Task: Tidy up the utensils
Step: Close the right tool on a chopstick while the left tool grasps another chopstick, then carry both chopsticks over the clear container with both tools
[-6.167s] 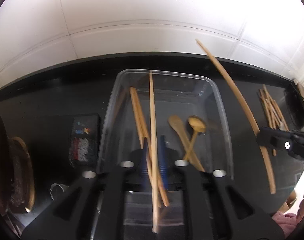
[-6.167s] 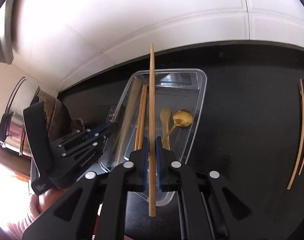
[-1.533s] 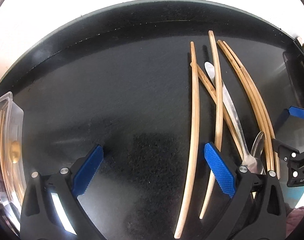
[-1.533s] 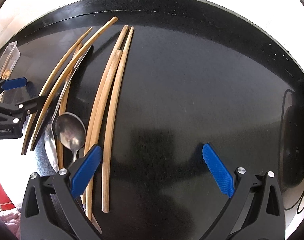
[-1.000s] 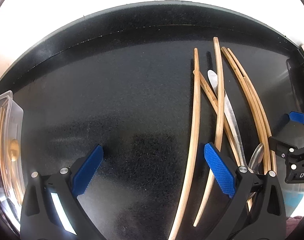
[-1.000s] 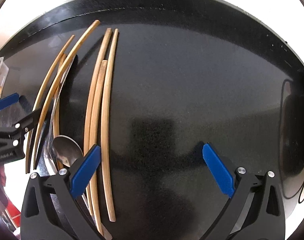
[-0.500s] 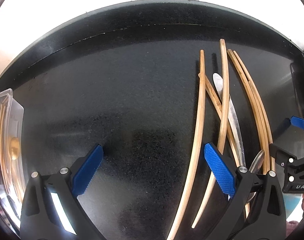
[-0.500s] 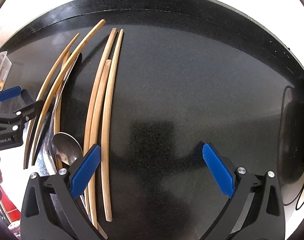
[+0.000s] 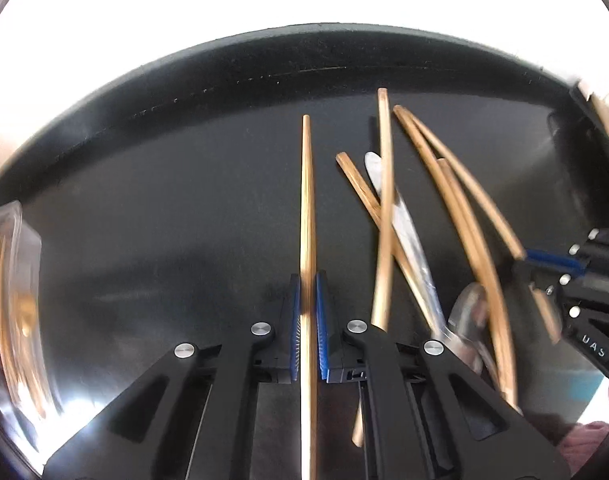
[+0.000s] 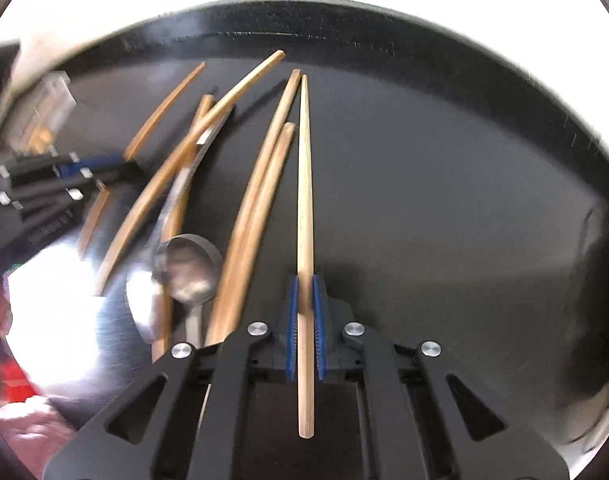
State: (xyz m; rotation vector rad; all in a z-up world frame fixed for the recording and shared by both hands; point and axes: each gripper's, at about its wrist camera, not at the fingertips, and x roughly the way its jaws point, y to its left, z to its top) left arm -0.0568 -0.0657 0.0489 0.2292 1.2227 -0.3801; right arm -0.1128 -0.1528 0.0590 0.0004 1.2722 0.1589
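A: Gripping now: left gripper (image 9: 308, 324) is pinching one long pale wooden chopstick (image 9: 307, 208); right gripper (image 10: 304, 320) is clamping another slim wooden chopstick (image 10: 304, 184), above the black countertop (image 10: 444, 200).

B: Risk: sticks are pivoting (narrow pads), snagging the loose chopstick pile (image 9: 444, 216).

Tan wooden chopsticks (image 9: 385, 208), silver spoon (image 10: 189, 269), black countertop (image 10: 444, 200).

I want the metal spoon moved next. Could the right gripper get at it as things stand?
Probably not yet. The right gripper is shut on a chopstick, so its jaws are occupied. The metal spoon also lies among loose chopsticks, with one crossing its handle.
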